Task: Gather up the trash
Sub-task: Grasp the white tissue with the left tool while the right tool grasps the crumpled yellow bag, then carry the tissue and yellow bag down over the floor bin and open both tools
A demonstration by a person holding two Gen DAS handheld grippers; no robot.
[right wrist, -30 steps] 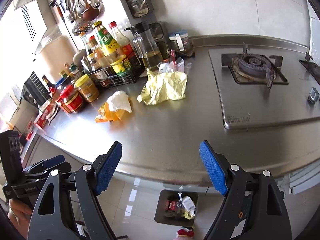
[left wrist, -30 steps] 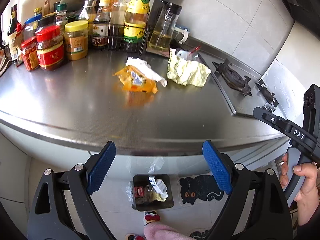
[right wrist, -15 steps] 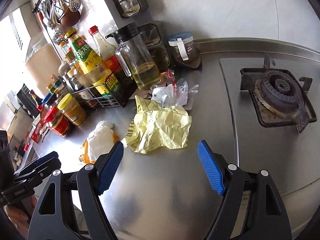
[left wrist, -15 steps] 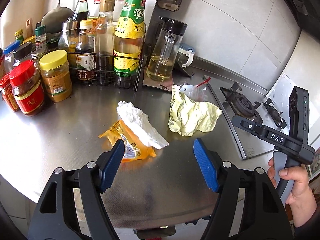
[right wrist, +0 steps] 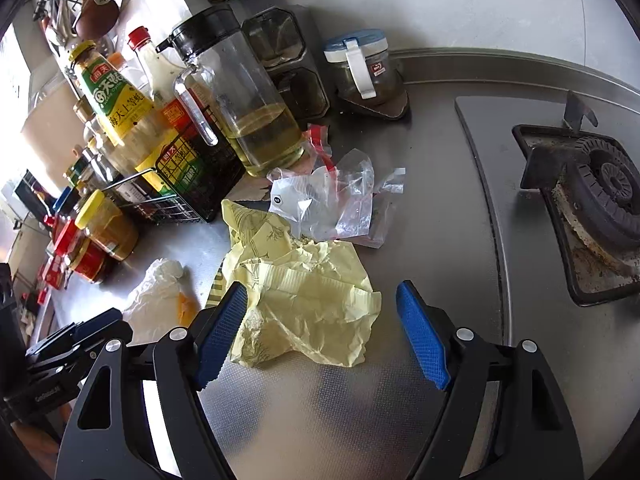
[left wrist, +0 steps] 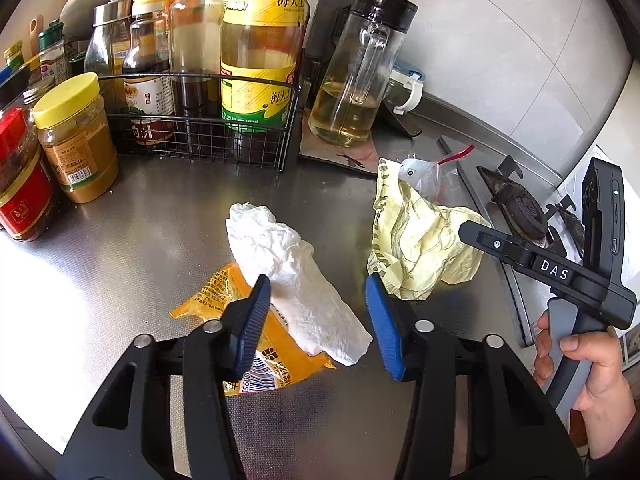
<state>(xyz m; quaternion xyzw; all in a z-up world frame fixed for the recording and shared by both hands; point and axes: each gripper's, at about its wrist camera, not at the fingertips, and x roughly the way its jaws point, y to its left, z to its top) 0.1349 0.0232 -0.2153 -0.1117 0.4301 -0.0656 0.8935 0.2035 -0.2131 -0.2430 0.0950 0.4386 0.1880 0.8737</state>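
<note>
A crumpled white tissue (left wrist: 288,264) lies on top of an orange snack wrapper (left wrist: 272,364) on the steel counter. My left gripper (left wrist: 316,292) straddles the tissue, its jaws closing; the left pad is at the tissue's edge and the right pad stands clear of it. To the right sits a crumpled yellow paper (right wrist: 304,300), with a clear plastic bag (right wrist: 332,204) with a red strip behind it. My right gripper (right wrist: 320,292) is open, one finger on either side of the yellow paper's near part, with no pad pressing on it.
A wire rack of sauce bottles (left wrist: 208,120), a glass oil jug (left wrist: 356,80) and lidded jars (left wrist: 76,136) line the back and left. A gas burner (right wrist: 600,200) lies to the right. A hand (left wrist: 576,364) holds the right gripper's handle.
Both grippers have moved forward from the counter's edge over the steel top to the trash. The left jaws have narrowed around the tissue. The floor bin has dropped out of view.
</note>
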